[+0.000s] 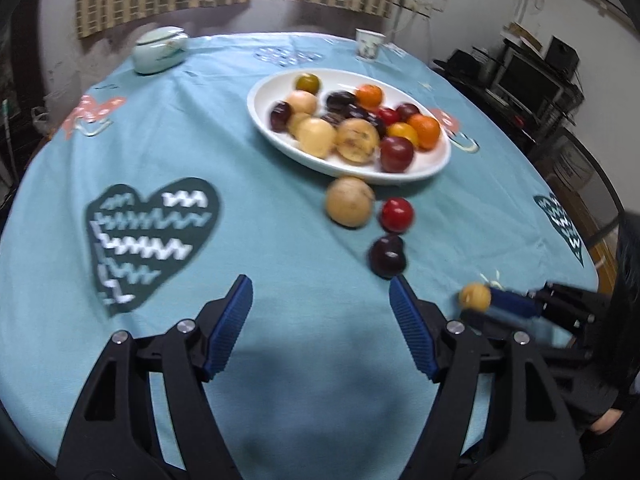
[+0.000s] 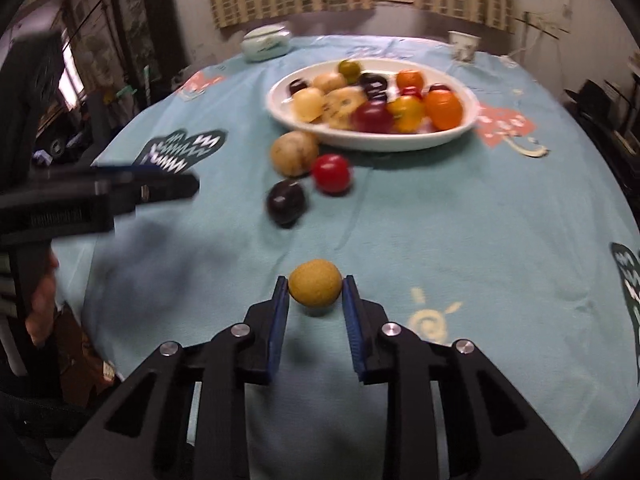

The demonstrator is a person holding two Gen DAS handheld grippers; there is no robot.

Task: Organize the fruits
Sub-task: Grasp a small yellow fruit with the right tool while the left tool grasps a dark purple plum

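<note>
**Small yellow fruit caught in the right gripper**

The right gripper [image 2: 315, 290] has its blue pads clamped on a small yellow fruit [image 2: 315, 282] just above the blue tablecloth [image 2: 460, 220]. The left gripper [image 1: 321, 294] hangs with jaws apart – nothing between them. Ahead, a tan fruit [image 1: 349, 201], a red one [image 1: 396, 214] and a dark plum [image 1: 387, 256] lie loose near the heaped white dish [image 1: 436, 166].
</note>
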